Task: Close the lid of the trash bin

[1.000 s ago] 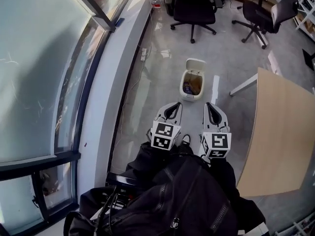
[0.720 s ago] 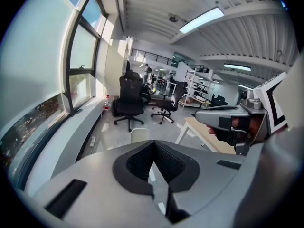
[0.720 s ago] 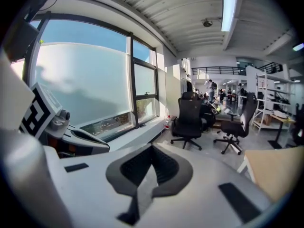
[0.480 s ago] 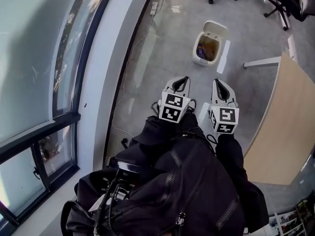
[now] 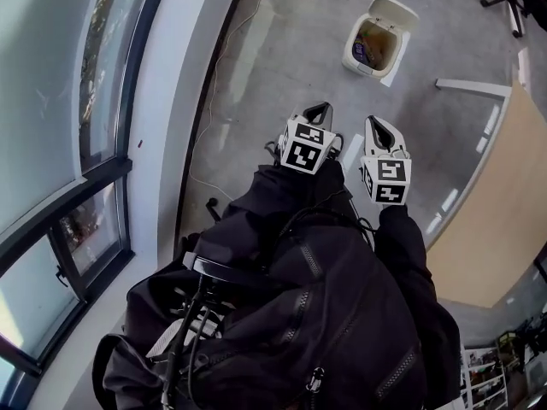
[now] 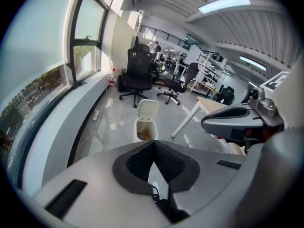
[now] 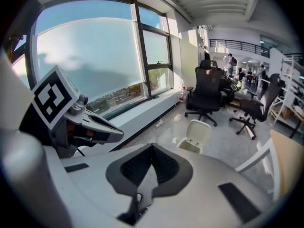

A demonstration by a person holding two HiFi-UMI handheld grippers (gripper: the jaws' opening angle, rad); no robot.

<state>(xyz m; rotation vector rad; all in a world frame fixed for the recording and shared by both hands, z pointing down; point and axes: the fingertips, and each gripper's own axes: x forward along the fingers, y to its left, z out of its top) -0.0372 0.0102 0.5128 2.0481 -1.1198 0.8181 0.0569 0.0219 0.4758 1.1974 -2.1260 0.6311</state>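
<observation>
Both grippers closed and empty; bin lid up.
Your left gripper [image 5: 318, 109] and right gripper [image 5: 377, 124] sit side by side just ahead of your torso, each with its jaws pressed together on nothing. The trash bin [image 5: 353, 55] stands on the floor farther ahead and slightly right, well apart from both, with its lid [image 5: 396, 9] tilted back open. A desk [image 5: 504, 203] lies to the right and a window [image 5: 51, 101] to the left.

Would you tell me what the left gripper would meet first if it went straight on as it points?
Probably the open trash bin, just above the left gripper's closed tips in its view; depth is unclear, so it might strike the floor short of it.
</observation>
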